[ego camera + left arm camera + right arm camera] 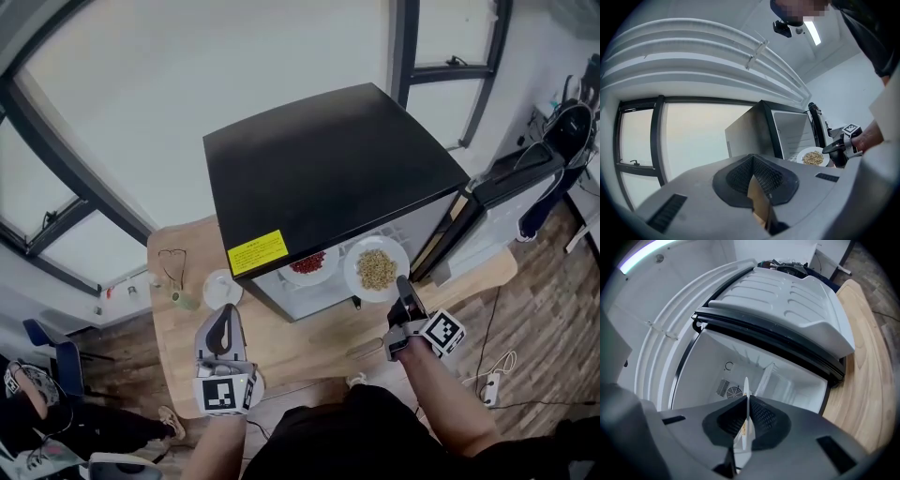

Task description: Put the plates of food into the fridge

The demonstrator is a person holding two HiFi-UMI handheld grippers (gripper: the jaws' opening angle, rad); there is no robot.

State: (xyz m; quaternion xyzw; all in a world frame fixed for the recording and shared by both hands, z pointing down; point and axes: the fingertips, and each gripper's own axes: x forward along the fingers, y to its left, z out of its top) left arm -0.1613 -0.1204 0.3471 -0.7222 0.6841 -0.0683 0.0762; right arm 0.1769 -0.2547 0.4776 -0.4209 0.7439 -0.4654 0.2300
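Right gripper (402, 286): jaws clamped on the near rim of a white round plate of pale beige grains (377, 269). In the right gripper view the rim stands edge-on between the pads. We hold the plate level at the mouth of the small black-topped fridge (319, 159), whose door (487, 211) stands open to the right. A white plate of red food (314, 264) sits just left of it, inside the opening.

Left gripper (223, 319): jaws together, nothing gripped that we can make out. A tan sliver shows low in the slit in its own view; we cannot identify it. The gripper hangs over the light wooden table (309, 347), apart from the fridge. A small white dish (222, 288) sits on the table left of the fridge; we cannot tell whether it carries food.

Step in hand, as we judge it: carrying the grain plate in, not yet set down.

Next move calls for:
- keeping the plate flat, since loose grains may roll if the rim tips
- sliding it deeper beside the red plate without nudging that one
- lowering it until the base rests
- only then parting the jaws and backing straight out

The door is to be shut afterwards, and the left gripper looks free for that
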